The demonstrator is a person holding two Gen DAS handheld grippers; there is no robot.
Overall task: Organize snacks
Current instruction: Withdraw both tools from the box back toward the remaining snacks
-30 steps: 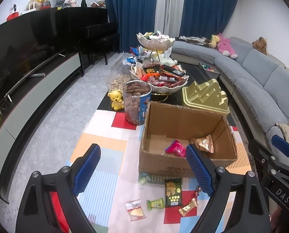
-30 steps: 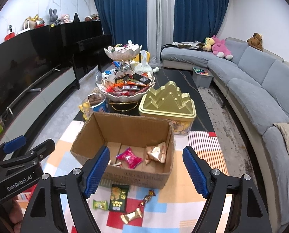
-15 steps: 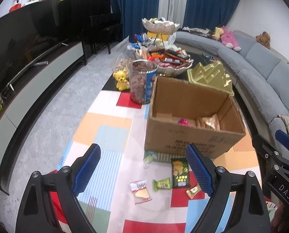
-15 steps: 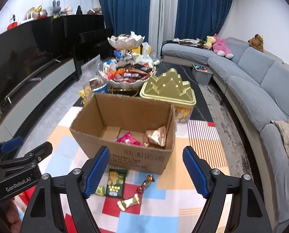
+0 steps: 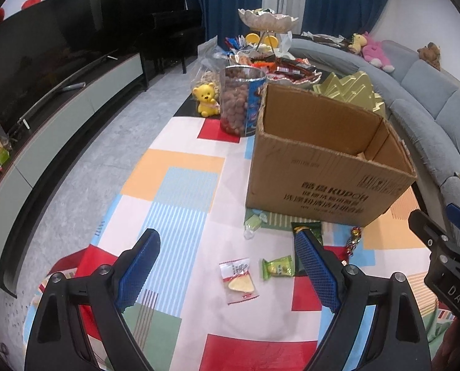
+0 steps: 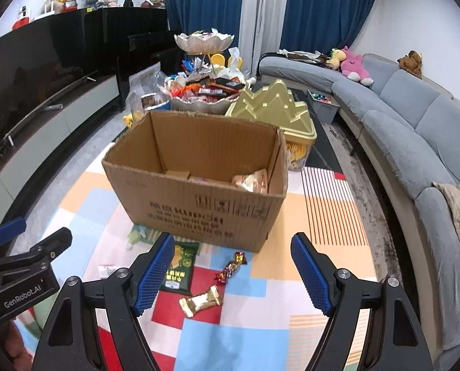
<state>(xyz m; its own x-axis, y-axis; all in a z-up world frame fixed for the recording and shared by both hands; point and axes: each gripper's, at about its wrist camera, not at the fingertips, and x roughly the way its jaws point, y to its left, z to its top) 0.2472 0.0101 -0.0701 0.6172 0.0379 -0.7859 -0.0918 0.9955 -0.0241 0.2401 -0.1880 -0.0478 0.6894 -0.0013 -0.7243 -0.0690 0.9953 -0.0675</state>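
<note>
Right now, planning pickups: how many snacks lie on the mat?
6, before the brown cardboard box: clear wafer packet, light green packet, pale green candy, dark green bag, twisted multicoloured candy, gold-foil bar. Some may hide.

My left tongs (image 5: 227, 258) hang open above the mat (image 5: 180, 191). A white snack packet (image 5: 238, 279) lies between them, near the cardboard box (image 5: 322, 167).

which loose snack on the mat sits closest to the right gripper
The gold-wrapped candy, lying just ahead of the open right gripper. The twisted red-gold candy and dark green packet lie farther toward the box.
</note>
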